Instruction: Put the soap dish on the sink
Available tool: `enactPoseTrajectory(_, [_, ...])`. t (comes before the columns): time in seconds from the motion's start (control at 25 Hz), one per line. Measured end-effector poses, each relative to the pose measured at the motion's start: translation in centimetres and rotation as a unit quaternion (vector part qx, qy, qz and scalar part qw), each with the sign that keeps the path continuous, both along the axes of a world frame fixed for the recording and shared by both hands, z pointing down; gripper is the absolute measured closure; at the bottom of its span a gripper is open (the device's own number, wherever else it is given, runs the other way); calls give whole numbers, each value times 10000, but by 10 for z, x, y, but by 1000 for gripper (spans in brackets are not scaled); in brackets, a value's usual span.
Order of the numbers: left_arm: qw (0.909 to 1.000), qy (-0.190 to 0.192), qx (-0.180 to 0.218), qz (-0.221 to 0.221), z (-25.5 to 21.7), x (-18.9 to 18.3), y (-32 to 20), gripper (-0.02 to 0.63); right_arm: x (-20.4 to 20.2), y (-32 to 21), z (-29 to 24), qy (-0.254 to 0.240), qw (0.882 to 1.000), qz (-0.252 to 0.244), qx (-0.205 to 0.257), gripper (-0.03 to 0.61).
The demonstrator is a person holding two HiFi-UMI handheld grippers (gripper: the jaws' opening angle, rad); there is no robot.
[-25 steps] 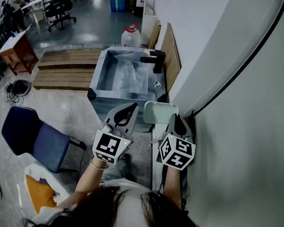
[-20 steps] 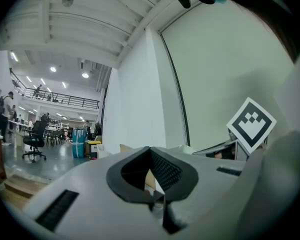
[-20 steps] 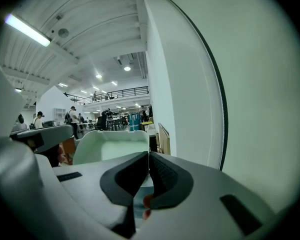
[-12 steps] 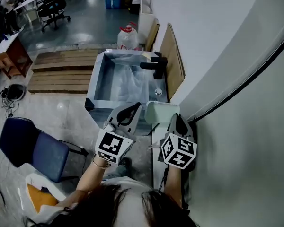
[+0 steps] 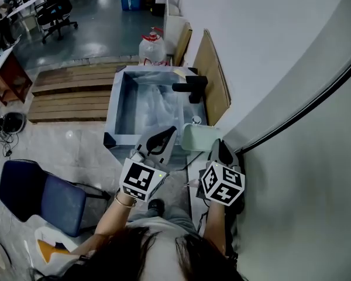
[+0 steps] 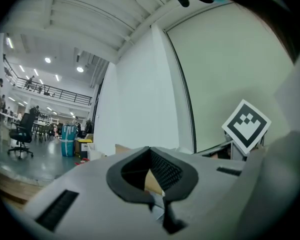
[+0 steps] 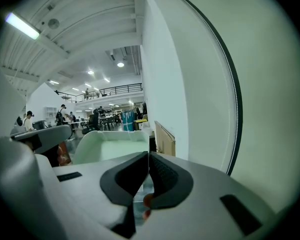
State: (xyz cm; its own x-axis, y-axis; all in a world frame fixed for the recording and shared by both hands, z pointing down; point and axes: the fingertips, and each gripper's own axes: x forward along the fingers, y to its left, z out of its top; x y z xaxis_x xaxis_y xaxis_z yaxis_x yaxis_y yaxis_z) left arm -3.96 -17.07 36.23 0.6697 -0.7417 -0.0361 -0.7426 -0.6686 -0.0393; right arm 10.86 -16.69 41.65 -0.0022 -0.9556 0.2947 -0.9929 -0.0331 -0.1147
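R fingers (image 7: 170, 179) on dish (image 7: 110, 146), contact hidden

1. The sink (image 5: 114, 113) sits in the upper middle of the head view, with the tap (image 5: 190, 88) on its right rim.
2. A jug (image 5: 151, 47) stands behind the sink, toward the top of the frame.
3. A board (image 5: 213, 81) leans on the wall (image 5: 269, 51) just right of the sink.
4. Wooden pallets (image 5: 70, 89) lie left of the sink, and a chair (image 5: 38, 191) stands at the lower left.
5. The soap dish (image 5: 200, 138) is at the sink's lower right corner, at the tip of the right gripper (image 5: 221, 146).
6. The left gripper (image 5: 164, 138) is just left of the dish, over the sink's near rim.
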Motion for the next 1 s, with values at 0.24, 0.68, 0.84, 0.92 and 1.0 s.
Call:
enactPoseTrajectory(0.24, [9999, 9, -61, 128, 4, 2, -15, 606, -2, -18, 5, 75, 9999, 30, -114, 549])
enactPoseTrajectory(0.68, [9997, -26, -132, 186, 19, 22, -51, 606, 11, -59, 35, 190, 9990, -70, -406, 549])
enactPoseTrajectory(0.84, [9996, -69, -197, 200, 25, 32, -68, 606, 18, -75, 47, 200, 9983, -88, -541, 549])
enactPoseTrajectory(0.92, [9995, -78, -221, 213, 26, 37, -76, 606, 22, -84, 54, 228, 9977, -100, -625, 549])
enactPoseTrajectory(1.0, [9994, -96, -230, 222, 28, 42, -86, 606, 25, -93, 62, 257, 9970, -122, -716, 549])
